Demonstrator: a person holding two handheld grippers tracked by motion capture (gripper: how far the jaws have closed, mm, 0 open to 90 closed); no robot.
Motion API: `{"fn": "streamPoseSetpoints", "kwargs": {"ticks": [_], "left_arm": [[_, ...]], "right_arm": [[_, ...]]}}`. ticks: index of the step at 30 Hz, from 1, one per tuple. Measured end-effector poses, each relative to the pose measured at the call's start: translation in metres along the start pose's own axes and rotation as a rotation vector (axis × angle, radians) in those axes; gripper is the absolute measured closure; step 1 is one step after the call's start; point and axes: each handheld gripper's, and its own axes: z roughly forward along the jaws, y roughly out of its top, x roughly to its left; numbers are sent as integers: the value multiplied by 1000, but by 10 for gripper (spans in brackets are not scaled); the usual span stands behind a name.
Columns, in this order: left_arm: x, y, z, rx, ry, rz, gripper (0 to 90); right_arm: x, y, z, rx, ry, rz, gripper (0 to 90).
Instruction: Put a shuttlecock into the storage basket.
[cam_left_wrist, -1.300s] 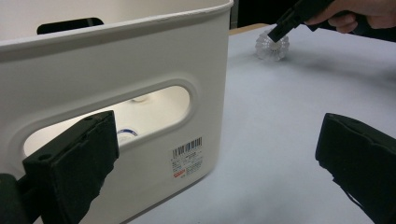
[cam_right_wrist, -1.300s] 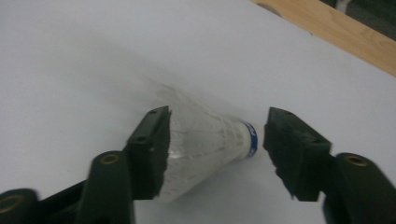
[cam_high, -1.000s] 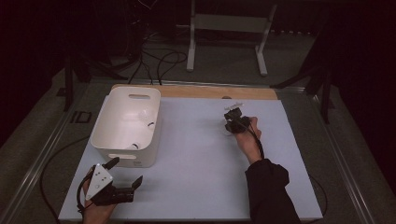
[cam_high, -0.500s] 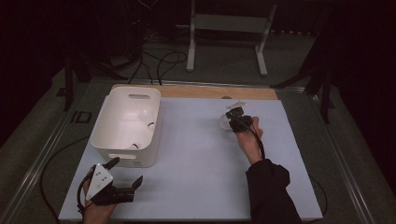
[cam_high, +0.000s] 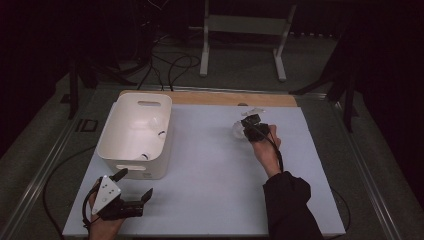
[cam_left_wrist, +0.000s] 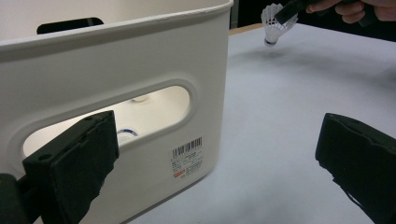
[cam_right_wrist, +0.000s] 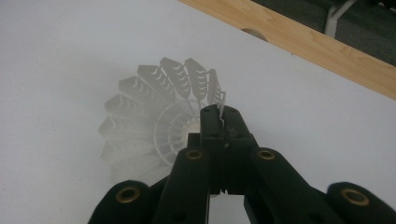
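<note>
High view first: the right gripper (cam_high: 248, 127) has drifted a little toward the left compared with a second ago, carrying a white shuttlecock (cam_high: 237, 131) off the far right part of the table (cam_high: 210, 200). So to me it looks like the pick is done and the carry toward the white bin (cam_high: 136, 134) has just started; still a fair way to go, they're well apart.

Right gripper view shows the jaws pinched tight on the edge of the feather skirt (cam_right_wrist: 154, 121), not the cork, so the grip looks kinda thin and it could twist or slip.

Left gripper view catches the shuttlecock (cam_left_wrist: 274, 23) hanging clear above the table with its shadow underneath, cork pointing down.

Left gripper (cam_high: 132, 187) sits near the front left corner, just beside the bin, jaws spread wide, holding nothing, same spot as before.

Bin isn't empty: a few shuttlecocks (cam_high: 156, 122) already lie inside, but I can't count them exactly.
</note>
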Motion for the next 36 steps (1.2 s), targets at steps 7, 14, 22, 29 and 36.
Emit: {"fn": "streamPoseSetpoints", "kwargs": {"ticks": [7, 14, 22, 29, 36], "left_arm": [[0, 0, 0, 0, 0, 0, 3], [0, 0, 0, -1, 1, 0, 2], [0, 0, 0, 0, 2, 0, 2], [0, 0, 0, -1, 2, 0, 3], [0, 0, 0, 0, 2, 0, 3]], "right_arm": [[0, 0, -3, -8, 13, 10, 892], [4, 2, -8, -25, 18, -1, 892], [6, 4, -11, -34, 21, -4, 892], [8, 5, -15, -42, 25, -1, 891], [11, 7, -18, -53, 30, -4, 892]]}}
